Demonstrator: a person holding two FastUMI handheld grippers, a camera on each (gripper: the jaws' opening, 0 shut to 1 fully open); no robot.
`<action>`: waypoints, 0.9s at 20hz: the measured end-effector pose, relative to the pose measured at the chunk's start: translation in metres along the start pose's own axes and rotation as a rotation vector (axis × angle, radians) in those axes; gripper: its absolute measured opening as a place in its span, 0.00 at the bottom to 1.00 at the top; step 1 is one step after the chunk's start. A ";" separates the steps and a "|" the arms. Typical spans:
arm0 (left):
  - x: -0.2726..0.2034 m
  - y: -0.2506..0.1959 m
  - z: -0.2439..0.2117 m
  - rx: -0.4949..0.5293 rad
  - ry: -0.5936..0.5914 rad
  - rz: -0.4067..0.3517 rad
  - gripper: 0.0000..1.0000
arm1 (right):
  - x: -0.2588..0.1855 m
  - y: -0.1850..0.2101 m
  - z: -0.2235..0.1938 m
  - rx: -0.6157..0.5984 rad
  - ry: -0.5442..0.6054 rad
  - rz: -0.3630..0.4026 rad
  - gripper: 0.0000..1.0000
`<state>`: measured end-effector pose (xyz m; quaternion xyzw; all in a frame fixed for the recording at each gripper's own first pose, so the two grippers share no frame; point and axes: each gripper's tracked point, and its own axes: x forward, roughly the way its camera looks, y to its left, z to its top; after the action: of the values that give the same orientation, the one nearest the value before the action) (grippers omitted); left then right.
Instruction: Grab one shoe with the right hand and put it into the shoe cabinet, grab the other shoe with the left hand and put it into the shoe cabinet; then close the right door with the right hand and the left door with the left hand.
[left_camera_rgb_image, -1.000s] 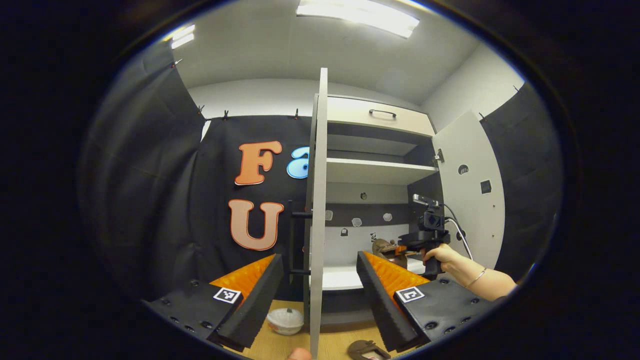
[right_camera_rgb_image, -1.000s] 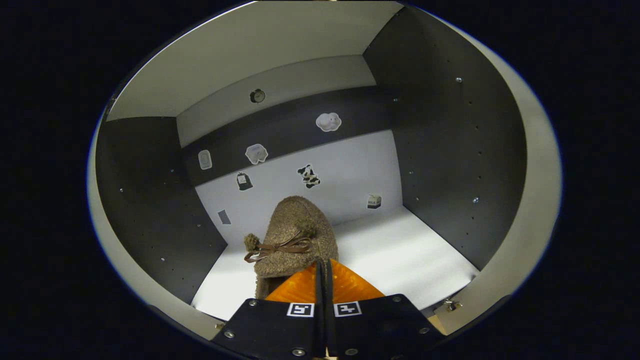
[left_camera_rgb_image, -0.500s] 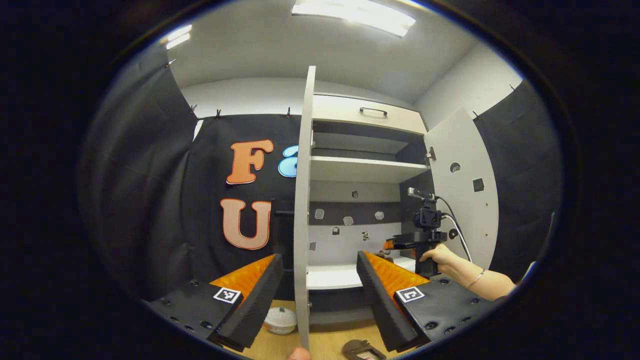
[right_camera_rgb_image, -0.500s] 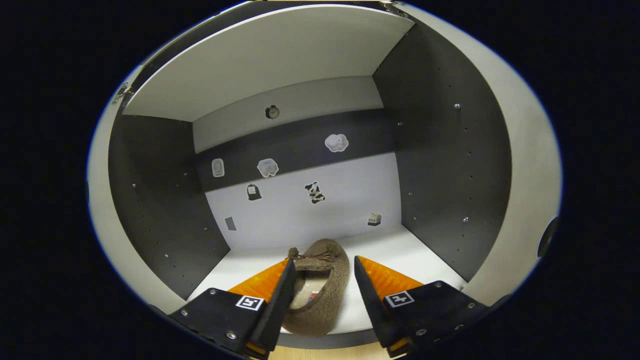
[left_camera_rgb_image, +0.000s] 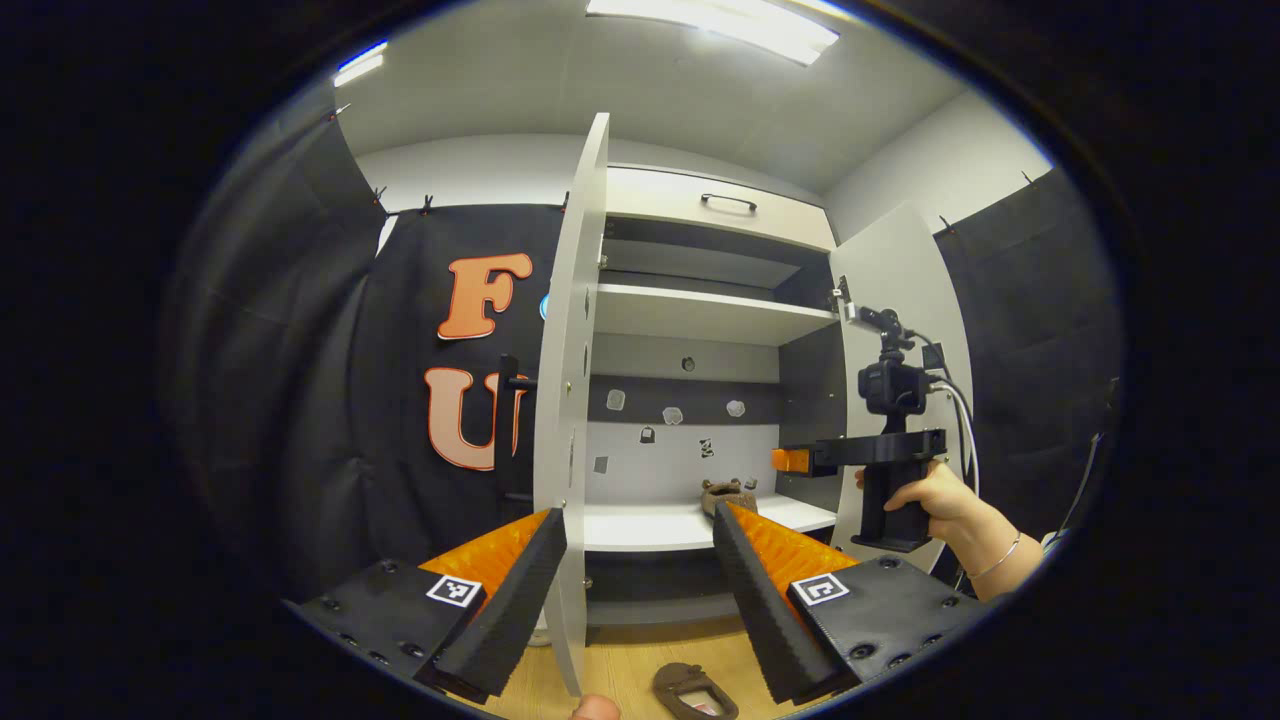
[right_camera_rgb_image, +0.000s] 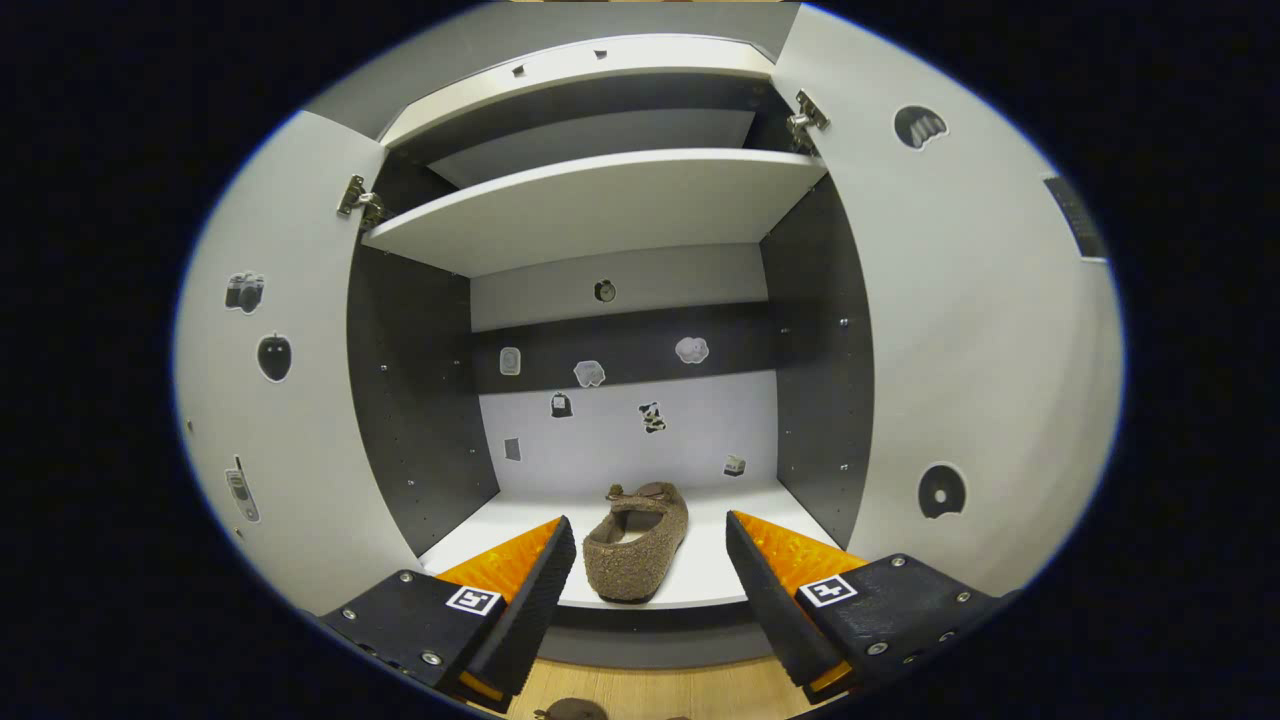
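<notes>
With both hand-held grippers, left (left_camera_rgb_image: 632, 565) and right (right_camera_rgb_image: 645, 580), open and empty, the second brown fuzzy shoe (left_camera_rgb_image: 694, 690) lying on the floor below the white shoe cabinet (left_camera_rgb_image: 700, 525) could be missed or knocked against the edge-on left door (left_camera_rgb_image: 572, 400).

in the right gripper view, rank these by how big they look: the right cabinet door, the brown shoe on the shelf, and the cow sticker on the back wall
1. right cabinet door, by far the largest, though it is also nearest the camera.
2. brown shoe.
3. cow sticker, smallest, and farthest back.

One shoe (right_camera_rgb_image: 636, 542) on cabinet shelf (right_camera_rgb_image: 700, 575); other shoe (left_camera_rgb_image: 695, 690) on floor (left_camera_rgb_image: 625, 675).
</notes>
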<state>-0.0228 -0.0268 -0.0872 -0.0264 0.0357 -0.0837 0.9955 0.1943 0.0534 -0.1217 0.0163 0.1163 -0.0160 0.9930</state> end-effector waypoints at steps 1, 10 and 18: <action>-0.001 -0.003 -0.007 -0.006 0.017 -0.002 0.97 | -0.013 -0.001 0.002 -0.008 -0.006 -0.002 0.93; -0.008 -0.032 -0.111 -0.028 0.218 -0.011 0.97 | -0.118 -0.020 0.033 0.015 -0.120 0.006 0.93; -0.012 -0.052 -0.253 -0.041 0.496 -0.016 0.98 | -0.153 -0.038 0.028 0.027 -0.143 0.029 0.93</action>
<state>-0.0623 -0.0882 -0.3350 -0.0253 0.2803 -0.0946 0.9549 0.0509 0.0188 -0.0606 0.0301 0.0446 -0.0044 0.9985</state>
